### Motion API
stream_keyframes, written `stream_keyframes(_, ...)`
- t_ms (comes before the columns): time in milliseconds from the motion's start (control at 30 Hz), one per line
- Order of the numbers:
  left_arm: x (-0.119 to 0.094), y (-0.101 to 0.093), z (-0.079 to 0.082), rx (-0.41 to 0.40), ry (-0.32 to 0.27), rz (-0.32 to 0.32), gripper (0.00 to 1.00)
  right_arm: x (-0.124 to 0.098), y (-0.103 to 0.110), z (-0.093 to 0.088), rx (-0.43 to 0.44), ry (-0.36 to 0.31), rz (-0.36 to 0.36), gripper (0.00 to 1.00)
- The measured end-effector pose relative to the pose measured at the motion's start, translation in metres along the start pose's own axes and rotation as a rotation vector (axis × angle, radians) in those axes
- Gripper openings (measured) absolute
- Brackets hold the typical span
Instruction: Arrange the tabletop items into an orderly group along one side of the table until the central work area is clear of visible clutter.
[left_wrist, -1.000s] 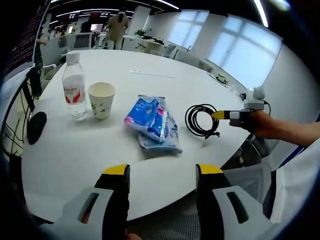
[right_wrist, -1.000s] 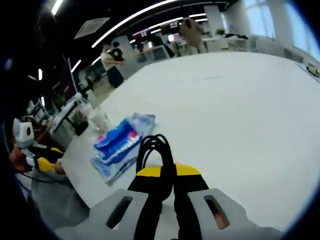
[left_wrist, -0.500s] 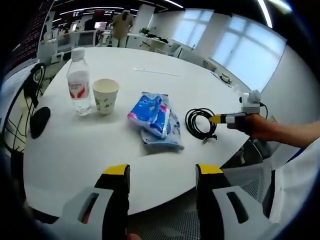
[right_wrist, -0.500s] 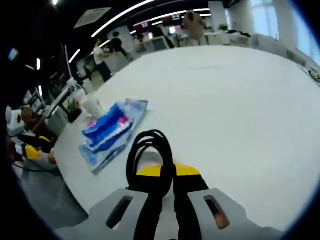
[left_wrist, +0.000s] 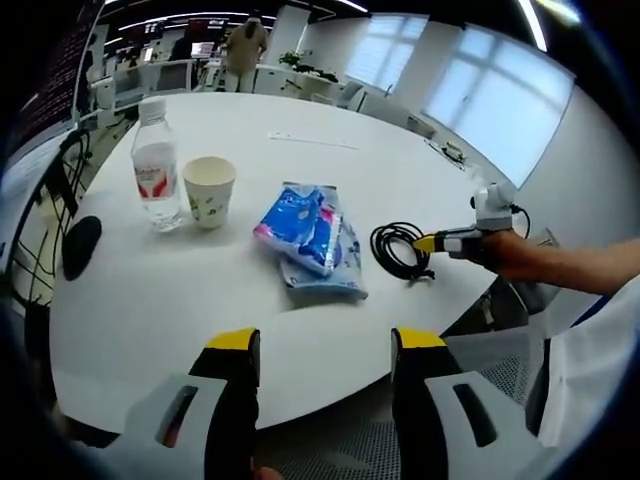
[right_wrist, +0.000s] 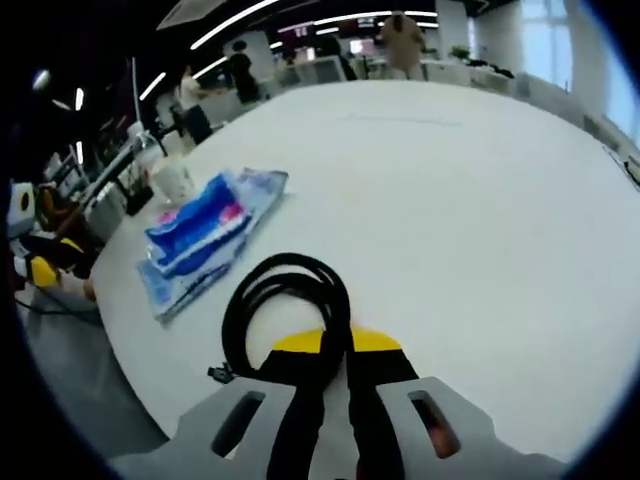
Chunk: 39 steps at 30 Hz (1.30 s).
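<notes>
Right hand-held gripper (right_wrist: 336, 345): jaws clamped on coiled black cable (right_wrist: 285, 300), lying on white round tabletop (right_wrist: 480, 200).
Left hand-held gripper (left_wrist: 325, 345): jaws wide, holding nothing.
Nearby: blue-white plastic packets (left_wrist: 310, 235) beside the cable; paper cup (left_wrist: 209, 192), clear water bottle (left_wrist: 154, 165) beyond.

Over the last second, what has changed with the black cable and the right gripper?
The right gripper stays shut on the coiled black cable throughout; the coil has settled lower and flatter beside the blue snack packets. The left gripper stays open, hovering at the table edge. Water bottle and paper cup are unmoved.
</notes>
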<state>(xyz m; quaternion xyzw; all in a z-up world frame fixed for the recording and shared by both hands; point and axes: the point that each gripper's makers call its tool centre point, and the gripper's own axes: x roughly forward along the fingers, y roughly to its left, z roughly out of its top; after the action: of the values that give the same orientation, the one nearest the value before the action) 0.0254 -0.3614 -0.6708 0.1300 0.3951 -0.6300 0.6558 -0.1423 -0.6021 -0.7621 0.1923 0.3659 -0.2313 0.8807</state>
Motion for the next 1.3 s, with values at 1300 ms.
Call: stream_keyframes(1300,0.004,-0.003,-0.002,0.013,0.008,-0.031,0.51,-0.011,-0.012,0.009,-0.125,0.061,-0.071,0.14)
